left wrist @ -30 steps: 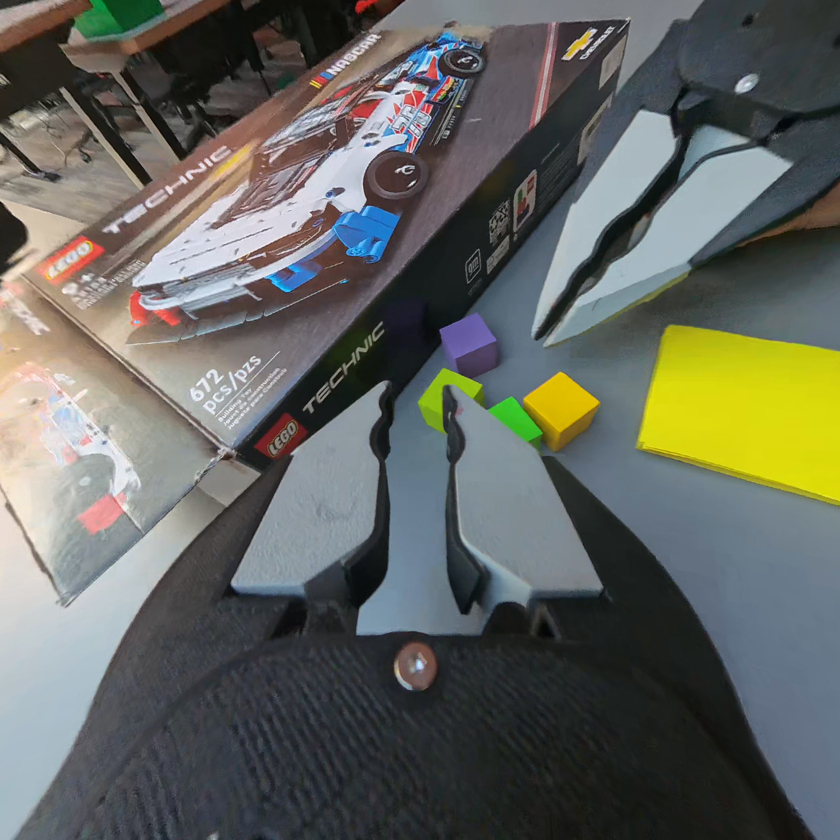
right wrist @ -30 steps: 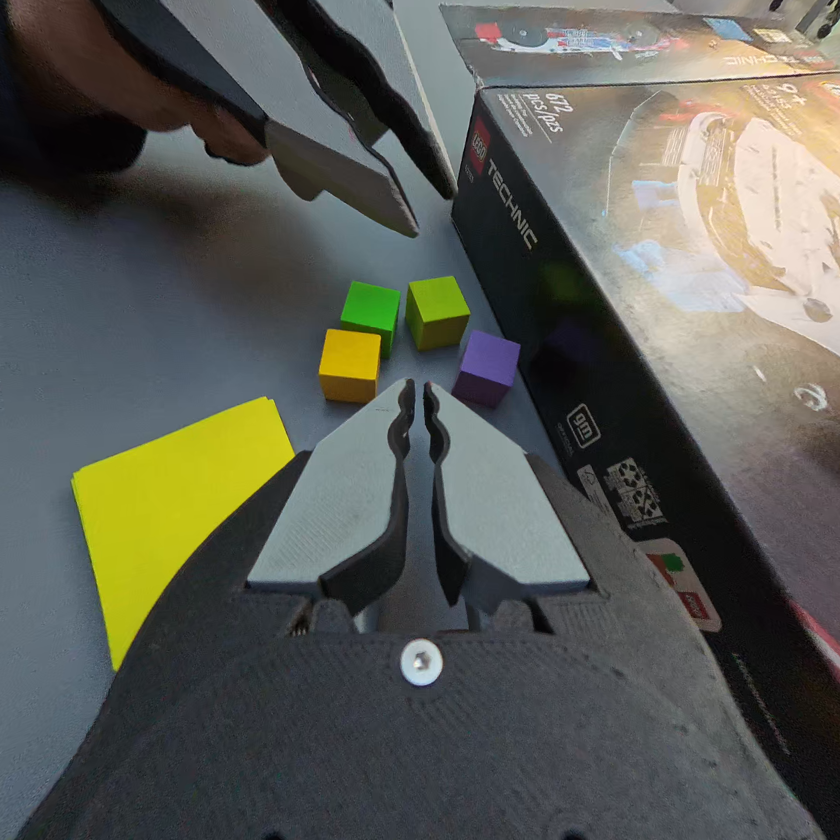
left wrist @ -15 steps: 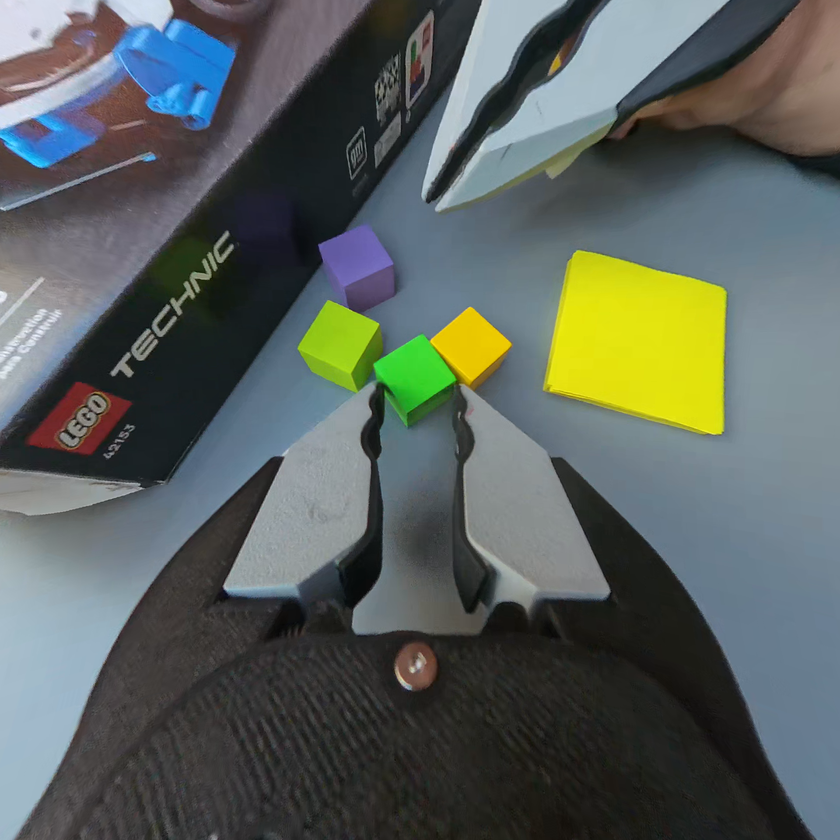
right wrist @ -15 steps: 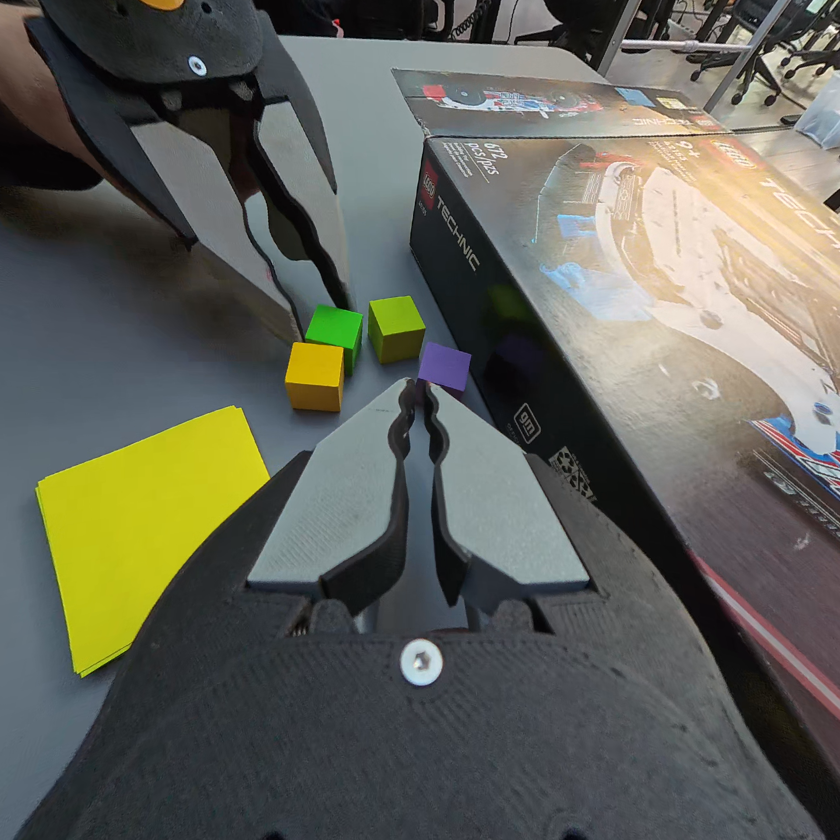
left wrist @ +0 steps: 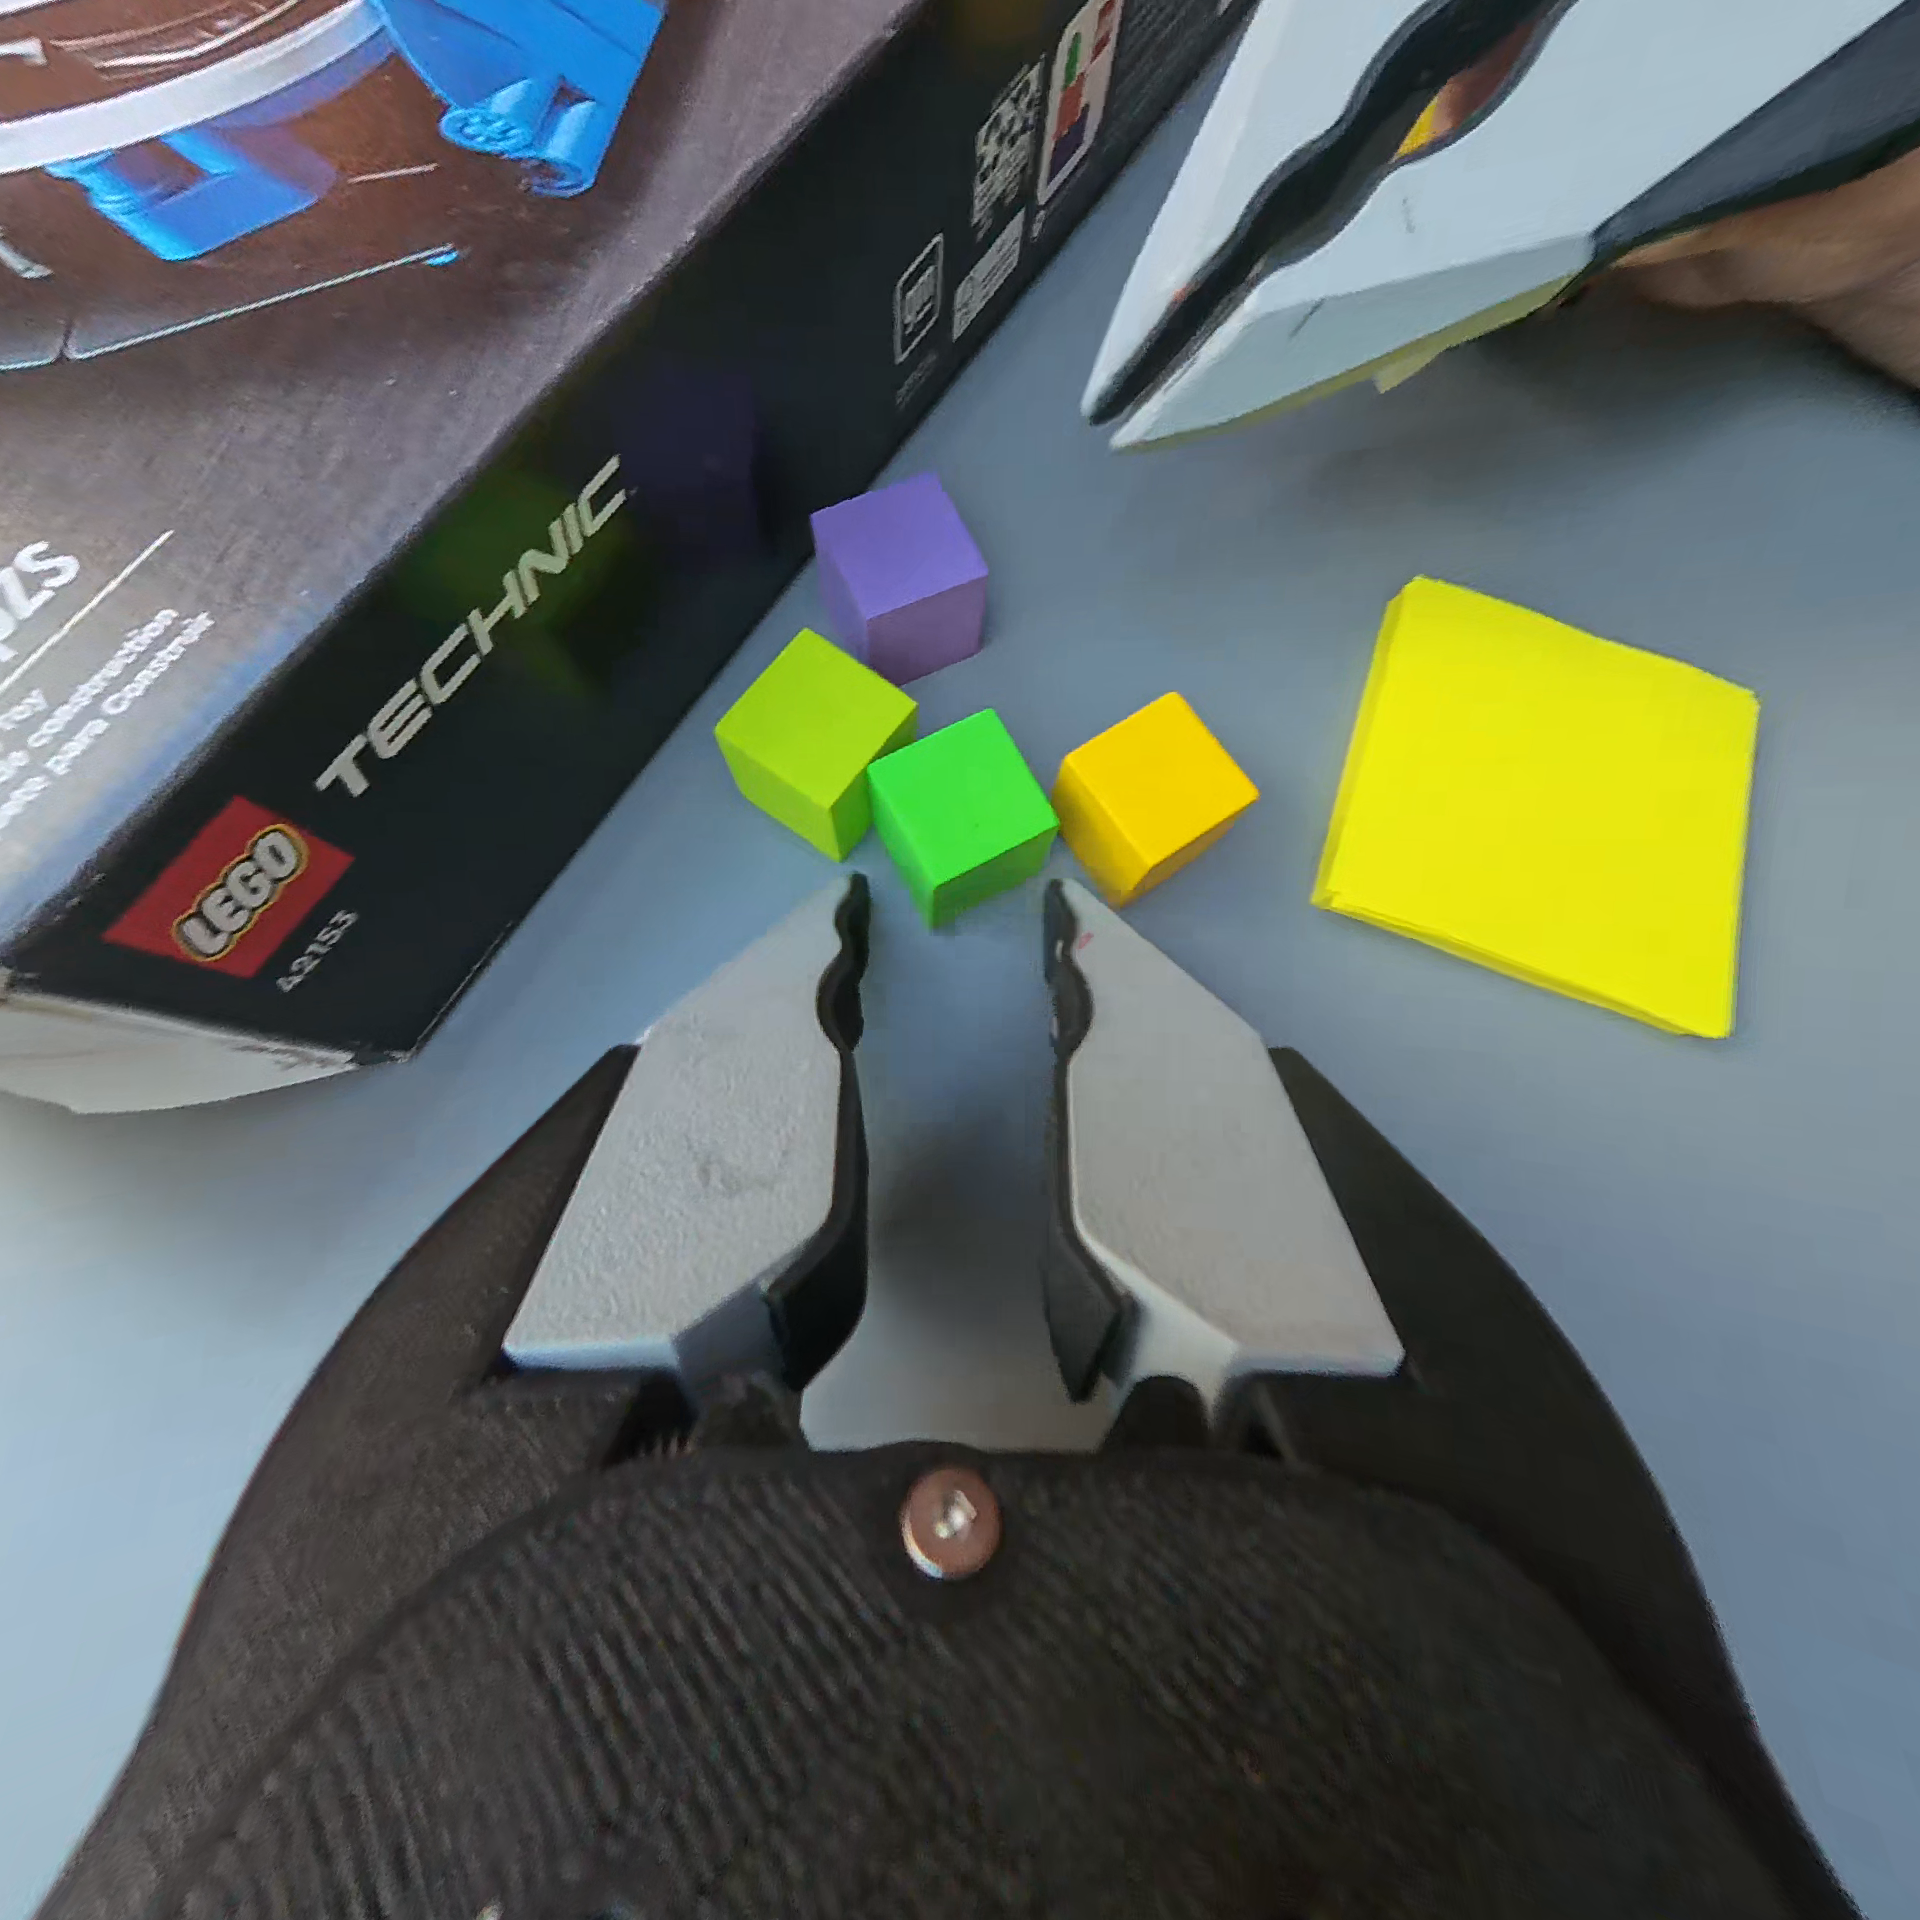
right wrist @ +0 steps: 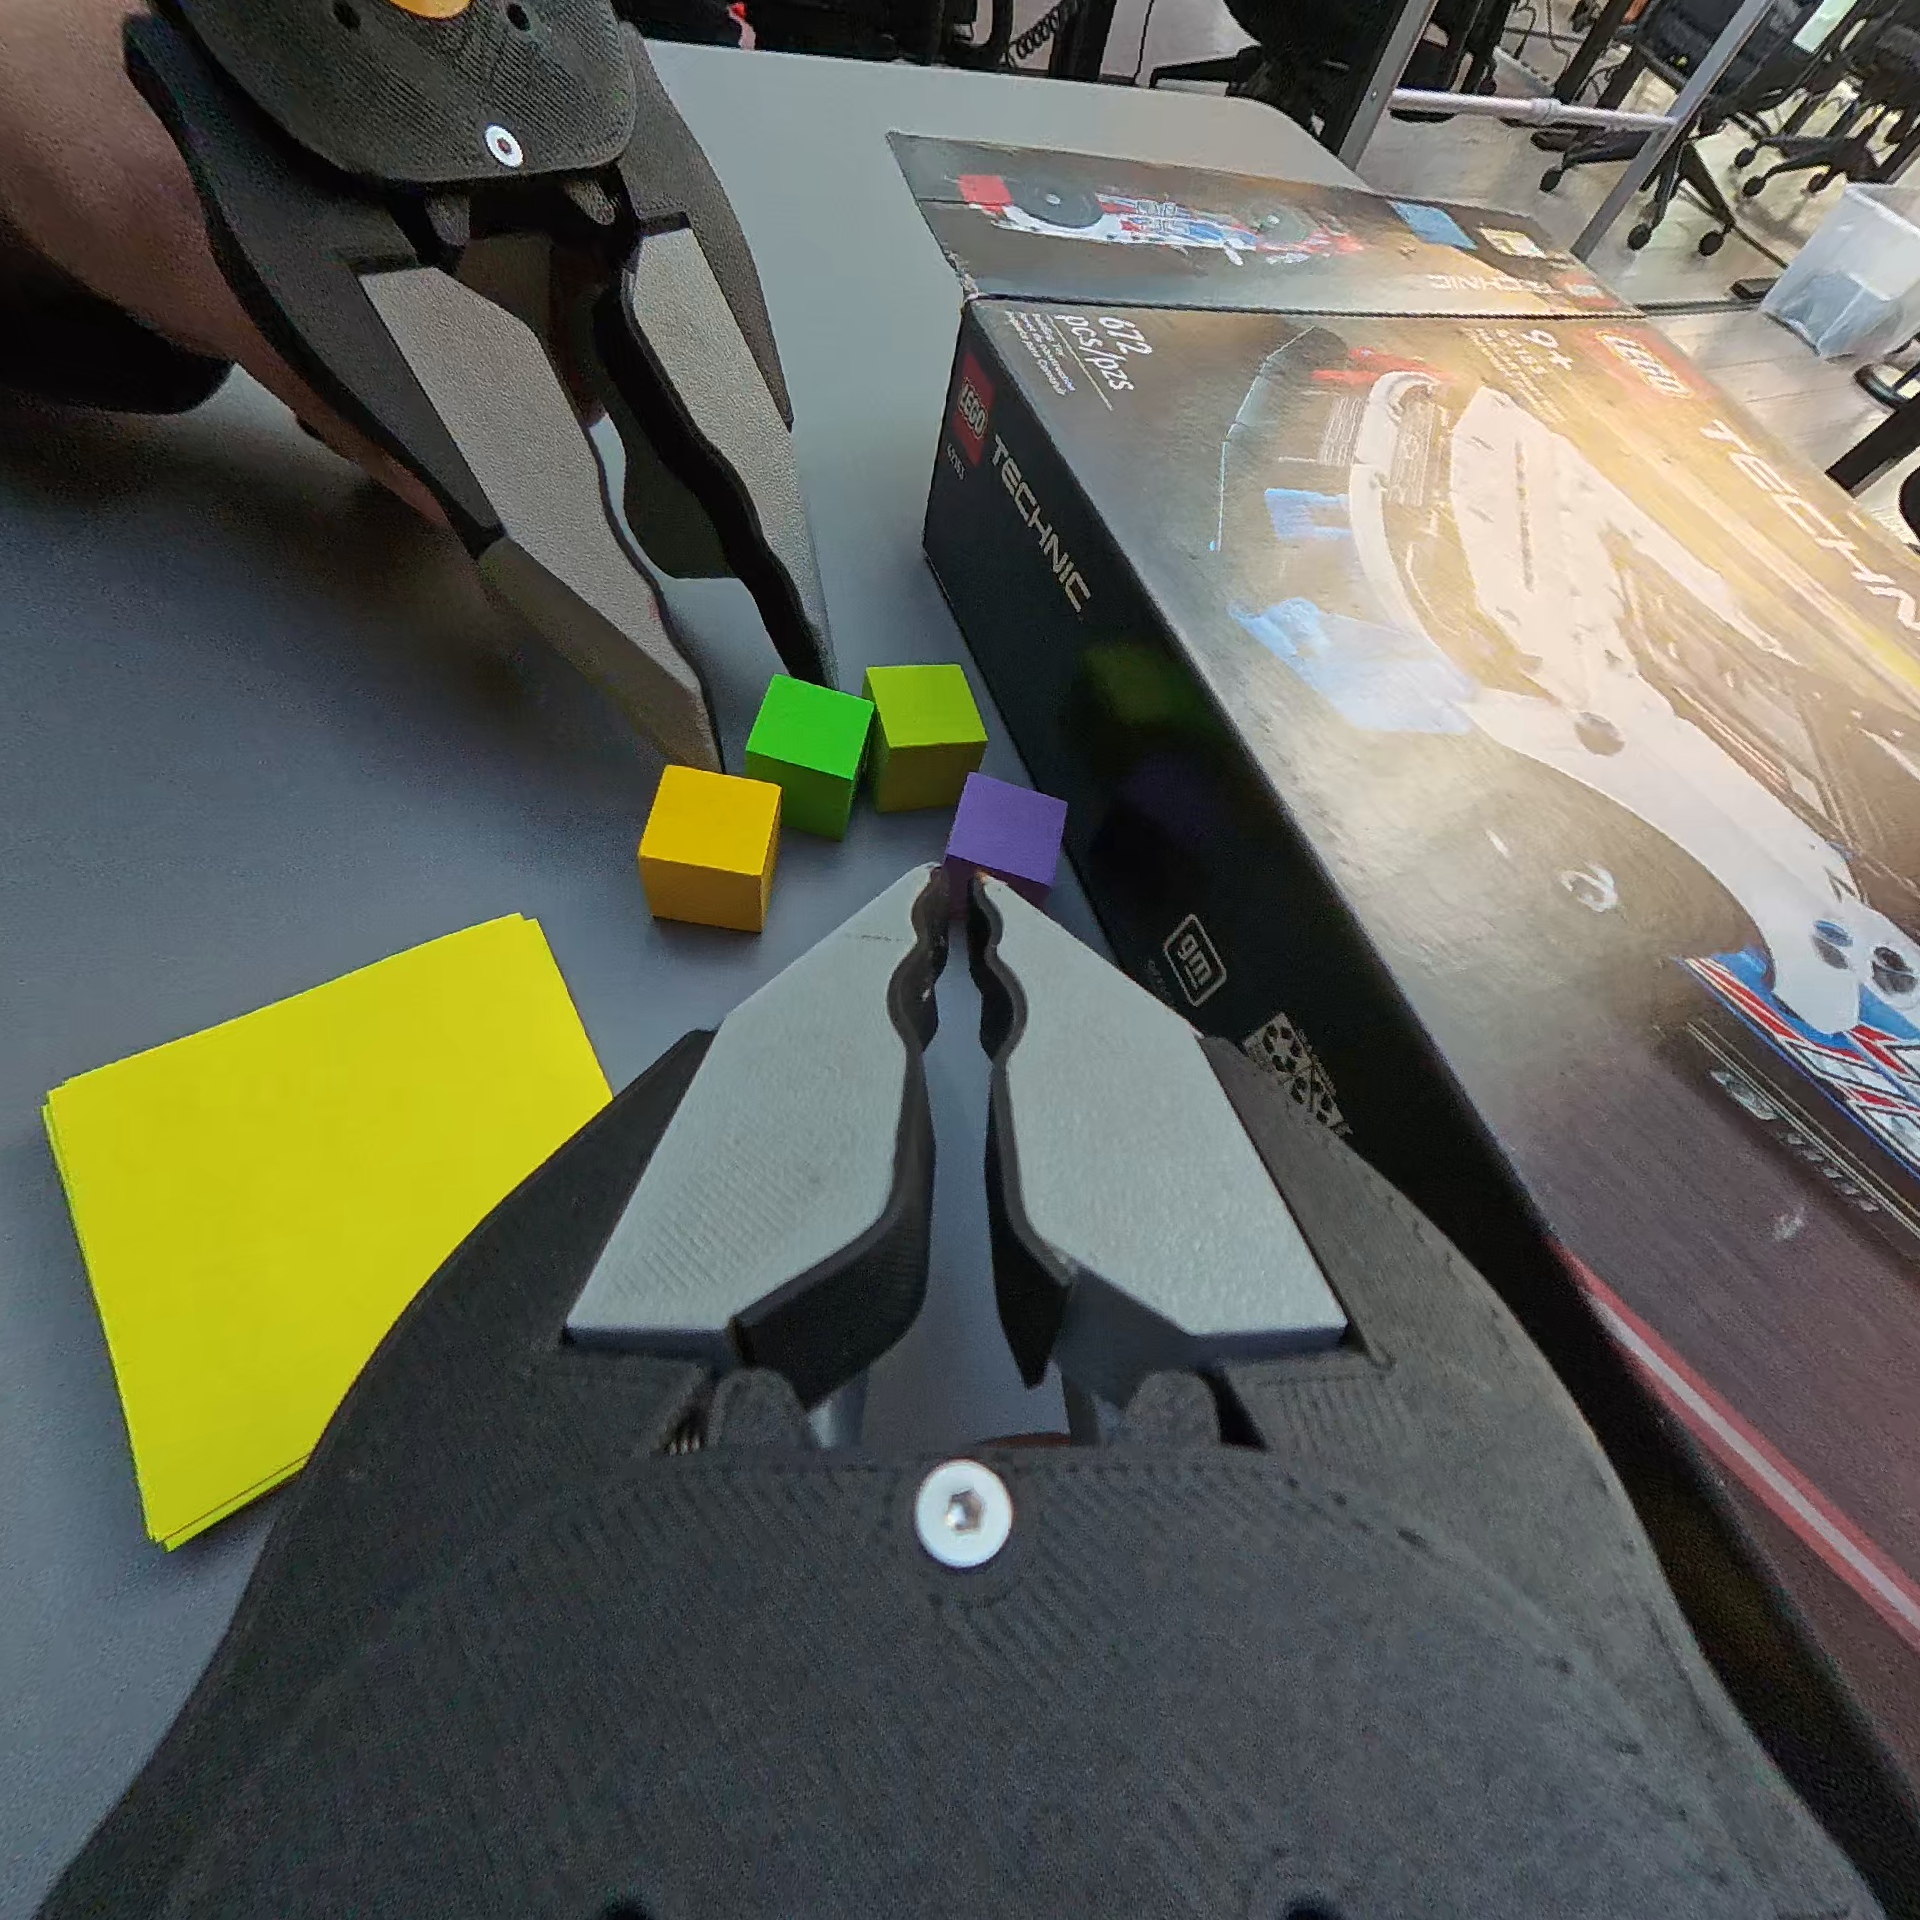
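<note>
Jaws of your two grippers beside four cubes on the desk.
Left gripper parted, empty, just short of the green cube; right gripper closed, empty, by the purple cube.

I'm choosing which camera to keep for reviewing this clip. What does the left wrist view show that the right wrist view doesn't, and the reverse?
Only the left wrist view: bare table between its open left tongs, just short of the green cube.

Only the right wrist view: the box's whole car-picture lid, a second flat box, and chairs behind.

Both: four cubes, the yellow paper pad, the box's dark side, and both tongs.
</note>
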